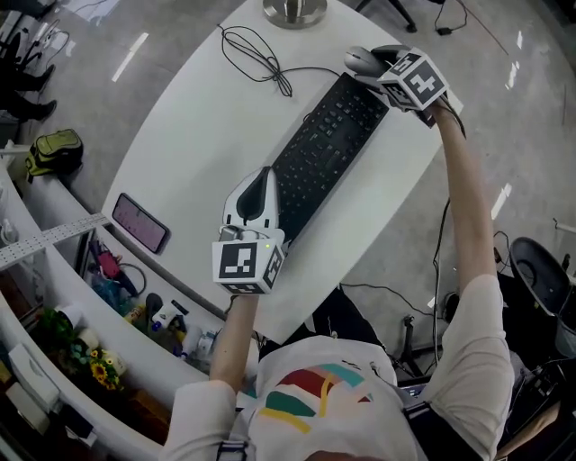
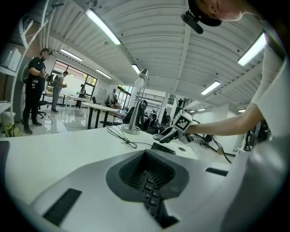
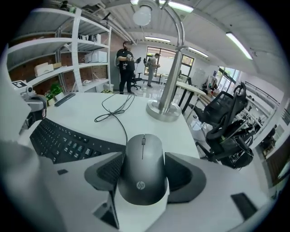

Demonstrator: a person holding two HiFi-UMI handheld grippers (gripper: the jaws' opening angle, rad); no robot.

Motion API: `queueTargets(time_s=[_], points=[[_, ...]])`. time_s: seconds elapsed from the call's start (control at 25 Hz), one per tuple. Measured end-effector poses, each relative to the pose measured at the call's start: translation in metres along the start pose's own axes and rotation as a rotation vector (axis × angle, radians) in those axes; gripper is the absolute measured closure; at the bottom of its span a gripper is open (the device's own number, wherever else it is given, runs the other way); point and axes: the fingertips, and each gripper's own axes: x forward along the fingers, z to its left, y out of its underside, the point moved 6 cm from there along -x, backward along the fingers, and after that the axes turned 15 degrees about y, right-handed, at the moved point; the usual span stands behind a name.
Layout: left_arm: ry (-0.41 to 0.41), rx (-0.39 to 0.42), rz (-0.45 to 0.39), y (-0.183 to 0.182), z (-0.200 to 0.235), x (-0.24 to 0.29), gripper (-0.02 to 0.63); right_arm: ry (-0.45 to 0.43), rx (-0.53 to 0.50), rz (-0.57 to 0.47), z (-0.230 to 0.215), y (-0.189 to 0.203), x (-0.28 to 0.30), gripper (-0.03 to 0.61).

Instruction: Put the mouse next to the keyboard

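A dark grey mouse (image 3: 141, 170) sits between the pads of my right gripper (image 3: 143, 156), which is shut on its sides. In the head view the mouse (image 1: 360, 60) and right gripper (image 1: 378, 67) are at the far right end of the black keyboard (image 1: 319, 153), which lies diagonally on the white table (image 1: 180, 135). From the left gripper view the mouse (image 2: 163, 134) looks slightly above the tabletop. My left gripper (image 1: 262, 185) rests at the keyboard's near end with its jaws together and nothing in them.
A lamp's round metal base (image 1: 294, 11) stands at the table's far edge, with a looped black cable (image 1: 261, 58) beside it. A phone (image 1: 139, 222) lies at the left edge. Office chairs (image 3: 226, 118) stand beyond the table, and people (image 3: 124, 68) stand far off.
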Motion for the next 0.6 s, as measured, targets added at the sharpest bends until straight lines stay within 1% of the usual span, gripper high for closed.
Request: queueTargets(time_s=[0.12,0.4,0.48,0.6], points=[[0.004,-0.003,0.022,0.006,0.0,0.007,0.571,0.001,0.042,0.012,-0.008,0.018,0.004,0.276],[0.009,-0.009,0.041,0.013,-0.002,0.018,0.571,-0.021,0.134,0.02,-0.013,0.044,0.011,0.276],[0.012,0.001,0.034,0.011,-0.005,0.019,0.571,-0.021,0.137,0.026,-0.013,0.047,0.011,0.276],[0.006,0.007,0.021,0.011,-0.007,0.02,0.571,-0.021,0.111,0.035,-0.011,0.052,0.012,0.275]])
